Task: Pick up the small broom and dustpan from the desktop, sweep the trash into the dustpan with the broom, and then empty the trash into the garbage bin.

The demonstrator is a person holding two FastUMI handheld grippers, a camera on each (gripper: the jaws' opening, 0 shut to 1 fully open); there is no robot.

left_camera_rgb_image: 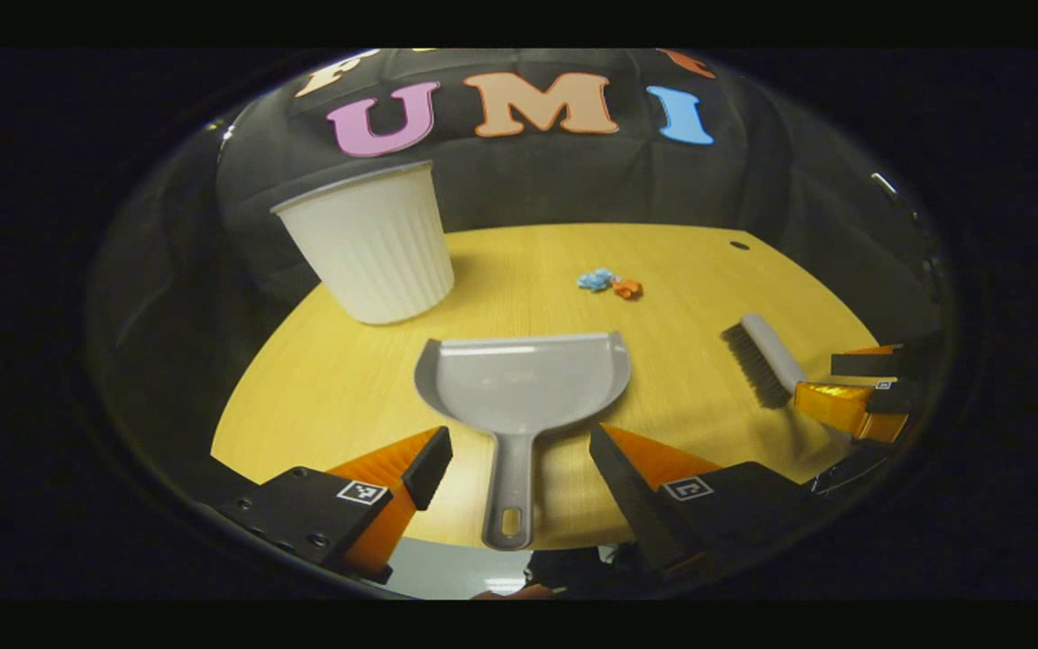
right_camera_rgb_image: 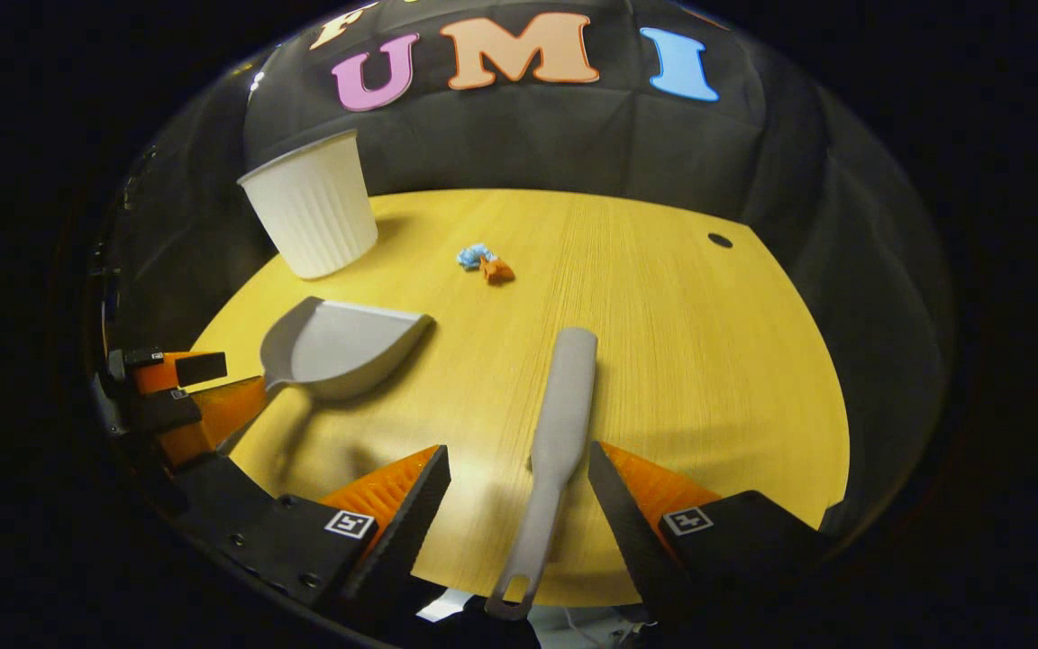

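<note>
A grey dustpan (left_camera_rgb_image: 523, 379) lies flat on the yellow table (left_camera_rgb_image: 519, 261), its handle pointing at me between the open fingers of my left gripper (left_camera_rgb_image: 519, 464). The grey broom (right_camera_rgb_image: 559, 433) lies on the table with its handle running between the open fingers of my right gripper (right_camera_rgb_image: 519, 478). Neither gripper touches its tool. In the left gripper view the broom (left_camera_rgb_image: 767, 356) shows its dark bristles, with the right gripper (left_camera_rgb_image: 861, 397) around its handle. The left gripper (right_camera_rgb_image: 190, 392) appears in the right gripper view beside the dustpan (right_camera_rgb_image: 339, 347). Blue and orange trash (left_camera_rgb_image: 609, 284) (right_camera_rgb_image: 483, 261) lies mid-table.
A white ribbed garbage bin (left_camera_rgb_image: 375, 243) (right_camera_rgb_image: 312, 207) stands at the table's far left corner. A small dark hole (right_camera_rgb_image: 719, 241) sits near the far right edge. The table's front edge runs just under both grippers.
</note>
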